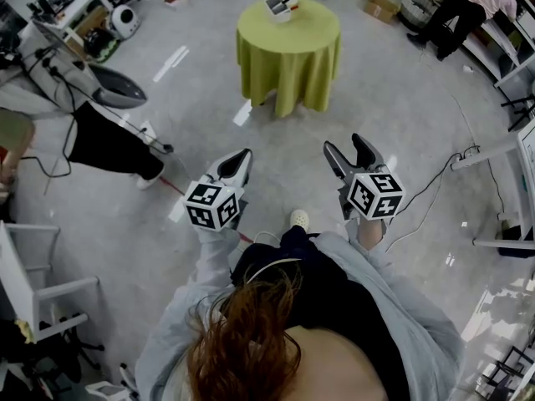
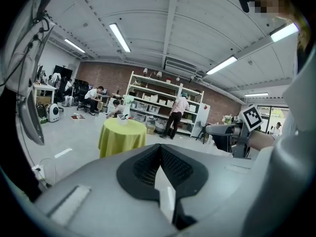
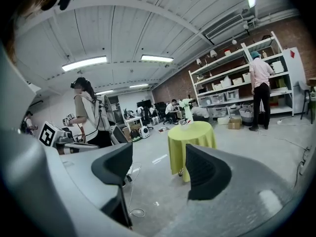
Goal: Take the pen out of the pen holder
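- Left gripper (image 1: 244,154), in my hand, has its jaws pressed together with nothing between them.
- Well ahead of both tools, the pen holder (image 1: 277,7) stands on the green-draped round table (image 1: 288,53). The pen (image 1: 285,3) is probably the dark sliver in it.
- Right gripper (image 1: 343,144) is spread apart and empty.

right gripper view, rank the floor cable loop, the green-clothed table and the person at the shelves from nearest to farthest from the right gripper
From the right gripper, whose jaws stand apart:
1. cable loop, on the floor just ahead, low and left.
2. green-clothed table, centre, mid-room.
3. person at the shelves, far right, at the back of the room.
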